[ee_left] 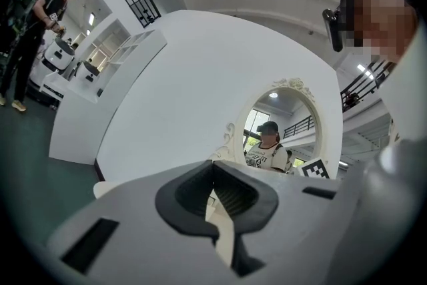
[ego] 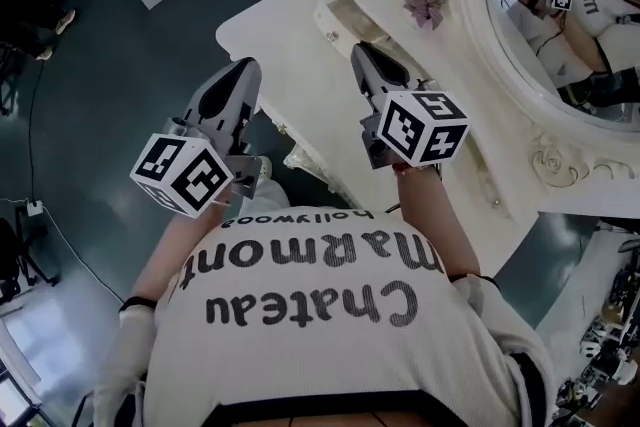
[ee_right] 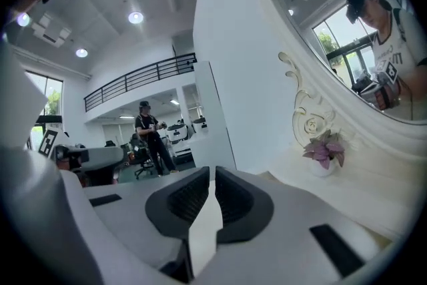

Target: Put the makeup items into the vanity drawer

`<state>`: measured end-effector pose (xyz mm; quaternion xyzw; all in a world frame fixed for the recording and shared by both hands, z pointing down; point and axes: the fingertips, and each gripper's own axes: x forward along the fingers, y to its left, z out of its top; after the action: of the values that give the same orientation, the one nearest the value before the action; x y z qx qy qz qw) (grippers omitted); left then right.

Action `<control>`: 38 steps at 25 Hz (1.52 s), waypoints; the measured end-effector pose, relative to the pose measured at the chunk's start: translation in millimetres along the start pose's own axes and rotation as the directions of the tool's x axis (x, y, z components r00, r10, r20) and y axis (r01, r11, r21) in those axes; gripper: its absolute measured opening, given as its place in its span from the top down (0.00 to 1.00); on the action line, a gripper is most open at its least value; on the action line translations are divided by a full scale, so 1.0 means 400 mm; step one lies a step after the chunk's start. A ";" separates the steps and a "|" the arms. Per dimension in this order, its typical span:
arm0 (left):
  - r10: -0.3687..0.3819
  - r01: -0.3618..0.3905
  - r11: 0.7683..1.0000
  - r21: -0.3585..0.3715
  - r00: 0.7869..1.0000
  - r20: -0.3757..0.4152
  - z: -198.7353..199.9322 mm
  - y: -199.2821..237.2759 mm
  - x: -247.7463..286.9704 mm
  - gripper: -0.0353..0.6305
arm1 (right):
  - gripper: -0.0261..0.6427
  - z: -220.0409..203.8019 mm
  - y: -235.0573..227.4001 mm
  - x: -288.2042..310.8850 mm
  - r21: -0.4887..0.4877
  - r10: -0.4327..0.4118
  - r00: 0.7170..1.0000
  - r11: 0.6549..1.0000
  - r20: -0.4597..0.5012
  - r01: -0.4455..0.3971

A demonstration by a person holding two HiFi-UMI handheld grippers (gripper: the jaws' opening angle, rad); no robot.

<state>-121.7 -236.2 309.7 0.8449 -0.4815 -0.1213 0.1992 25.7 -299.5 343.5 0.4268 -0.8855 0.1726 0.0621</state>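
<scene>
Cream-white and scroll-edged, the vanity fills the upper half of the head view, its oval mirror to the right and a small pot plant with purplish leaves standing against the mirror's frame. A person in a white printed T-shirt stands at the vanity's near edge over a dark teal floor, holding both tools raised and pointed toward the tabletop.

The left gripper hangs over the floor just beside the vanity's left corner. Its own view shows the jaws clenched, the dark pads meeting at their tips with nothing between them; only a sliver of pale tabletop shows through lower down. Its marker cube sits close to the person's chest.

The right gripper is over the tabletop, its tips near a shallow drawer-like compartment that lies open at the vanity's far end, just left of the plant. Whether this is the drawer proper cannot be told, and its contents cannot be made out. In the right gripper view the jaws are likewise closed on nothing, the pads drawn together to a hairline slit. This gripper's marker cube rides above the person's wrist.

The mirror reflects the person and a marker cube. Both gripper views catch another person standing in the bright, white-walled room beyond.
</scene>
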 end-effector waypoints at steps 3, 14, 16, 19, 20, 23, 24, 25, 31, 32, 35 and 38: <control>0.015 -0.015 1.000 0.018 1.000 0.014 -0.010 -0.034 -0.025 0.93 | 0.89 0.005 0.034 -0.040 -0.034 0.028 0.999 0.999 0.026 -0.027; 0.065 -0.066 0.997 0.031 0.997 0.037 -0.038 -0.097 -0.106 0.93 | 0.89 -0.027 0.065 -0.128 -0.097 0.035 0.999 0.995 0.023 -0.032; 0.068 -0.069 0.997 0.031 0.997 0.037 -0.043 -0.103 -0.116 0.93 | 0.89 -0.034 0.068 -0.136 -0.101 0.037 0.999 0.994 0.018 -0.035; 0.074 -0.075 0.997 0.029 0.997 0.037 -0.051 -0.107 -0.128 0.93 | 0.89 -0.045 0.074 -0.142 -0.103 0.041 0.999 0.994 0.011 -0.040; 0.077 -0.078 0.997 0.029 0.996 0.036 -0.052 -0.107 -0.131 0.93 | 0.89 -0.049 0.076 -0.143 -0.103 0.043 0.999 0.994 0.009 -0.041; 0.081 -0.082 0.996 0.028 0.996 0.033 -0.055 -0.108 -0.138 0.93 | 0.89 -0.059 0.079 -0.148 -0.104 0.044 0.999 0.994 0.001 -0.043; 0.081 -0.082 0.996 0.028 0.996 0.032 -0.056 -0.110 -0.139 0.93 | 0.89 -0.061 0.080 -0.150 -0.105 0.043 0.999 0.994 -0.001 -0.043; 0.080 -0.081 0.996 0.028 0.996 0.031 -0.058 -0.111 -0.140 0.93 | 0.89 -0.064 0.080 -0.152 -0.105 0.042 0.999 0.994 -0.003 -0.042; 0.069 -0.070 0.997 0.027 0.997 0.023 -0.061 -0.117 -0.137 0.93 | 0.90 -0.081 0.079 -0.158 -0.110 0.037 0.999 0.993 -0.023 -0.040; 0.067 -0.067 0.997 0.026 0.998 0.021 -0.060 -0.118 -0.135 0.93 | 0.90 -0.081 0.079 -0.158 -0.110 0.037 0.999 0.993 -0.024 -0.039; 0.056 -0.057 0.998 0.025 0.998 0.021 -0.054 -0.123 -0.129 0.93 | 0.90 -0.080 0.078 -0.158 -0.111 0.036 0.999 0.993 -0.025 -0.038; 0.048 -0.049 0.998 0.030 0.999 0.024 -0.048 -0.126 -0.123 0.93 | 0.90 -0.078 0.074 -0.155 -0.111 0.034 0.999 0.993 -0.026 -0.036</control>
<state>-100.4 -166.5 304.4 0.8344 -0.5060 -0.1191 0.1834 40.5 -225.7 349.2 0.4051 -0.9003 0.1292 0.0935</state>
